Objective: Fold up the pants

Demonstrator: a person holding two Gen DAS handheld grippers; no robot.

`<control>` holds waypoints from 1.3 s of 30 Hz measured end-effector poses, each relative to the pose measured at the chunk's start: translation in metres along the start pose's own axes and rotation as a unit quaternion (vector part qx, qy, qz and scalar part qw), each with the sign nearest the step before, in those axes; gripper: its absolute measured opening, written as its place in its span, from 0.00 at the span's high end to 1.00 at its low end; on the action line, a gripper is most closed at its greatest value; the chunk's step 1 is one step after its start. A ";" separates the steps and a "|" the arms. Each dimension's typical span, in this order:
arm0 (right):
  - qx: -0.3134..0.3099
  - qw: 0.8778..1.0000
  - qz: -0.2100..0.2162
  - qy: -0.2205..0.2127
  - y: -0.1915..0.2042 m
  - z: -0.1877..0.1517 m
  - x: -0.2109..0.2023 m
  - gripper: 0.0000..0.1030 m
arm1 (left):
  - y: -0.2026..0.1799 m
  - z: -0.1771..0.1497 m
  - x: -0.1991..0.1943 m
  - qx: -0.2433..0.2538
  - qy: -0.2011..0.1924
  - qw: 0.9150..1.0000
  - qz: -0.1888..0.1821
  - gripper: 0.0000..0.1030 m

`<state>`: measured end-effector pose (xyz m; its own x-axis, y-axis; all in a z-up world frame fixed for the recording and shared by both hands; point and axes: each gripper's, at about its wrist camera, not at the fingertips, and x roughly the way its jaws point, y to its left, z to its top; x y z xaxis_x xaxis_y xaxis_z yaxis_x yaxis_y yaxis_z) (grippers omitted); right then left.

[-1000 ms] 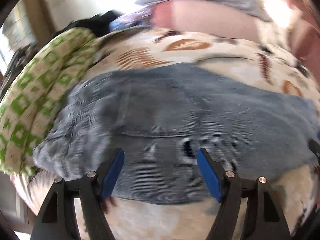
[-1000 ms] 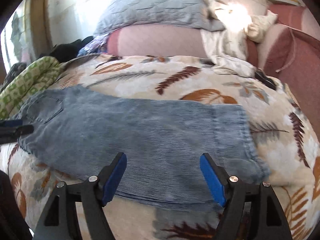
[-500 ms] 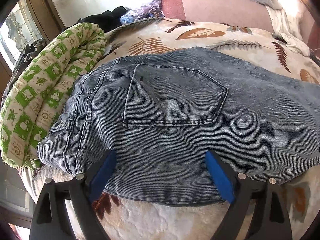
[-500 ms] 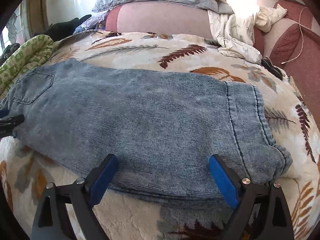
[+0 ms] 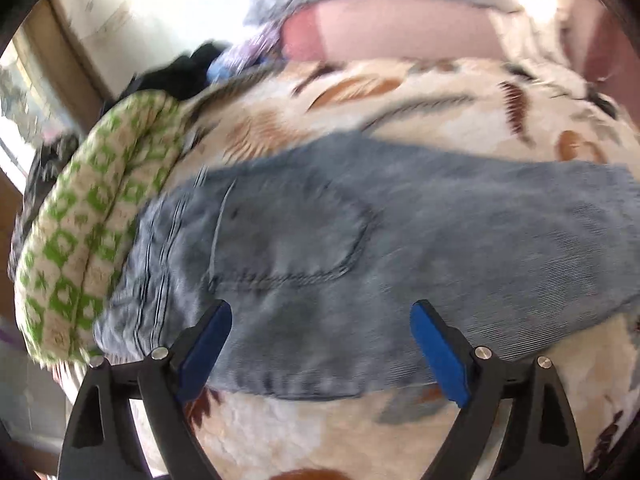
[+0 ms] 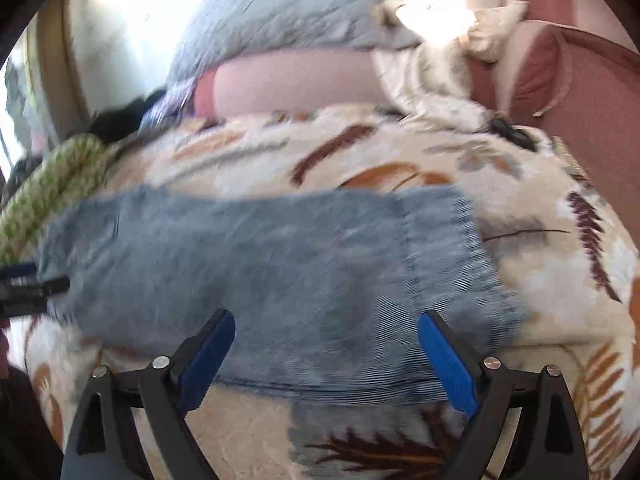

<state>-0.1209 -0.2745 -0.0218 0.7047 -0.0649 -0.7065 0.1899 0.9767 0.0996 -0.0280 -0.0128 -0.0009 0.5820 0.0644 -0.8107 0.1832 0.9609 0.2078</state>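
Leaf-print blanket (image 5: 400, 432) on a bed, pants (image 5: 360, 280) lying flat folded lengthwise, left gripper (image 5: 320, 344) and right gripper (image 6: 324, 356) both wide, empty, over the near edge; crosswise folds likely remain.

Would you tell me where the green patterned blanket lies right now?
In the left wrist view, the green patterned blanket lies rolled at the left, against the jeans' waistband end.

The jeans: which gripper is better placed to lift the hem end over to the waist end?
Probably the right gripper: open, it faces the hem end of the jeans. The left gripper, also open, faces the pocket end.
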 end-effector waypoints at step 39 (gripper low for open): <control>0.372 0.912 0.171 0.009 -0.114 -0.048 -0.004 0.06 | -0.260 0.141 0.021 0.338 -0.026 0.922 -0.190 0.12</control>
<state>-0.1779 -0.3762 -0.0640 0.7996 0.2282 -0.5554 0.3769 0.5293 0.7601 0.0477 -0.2996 0.0053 0.4080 -0.2723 -0.8714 0.8227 0.5234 0.2217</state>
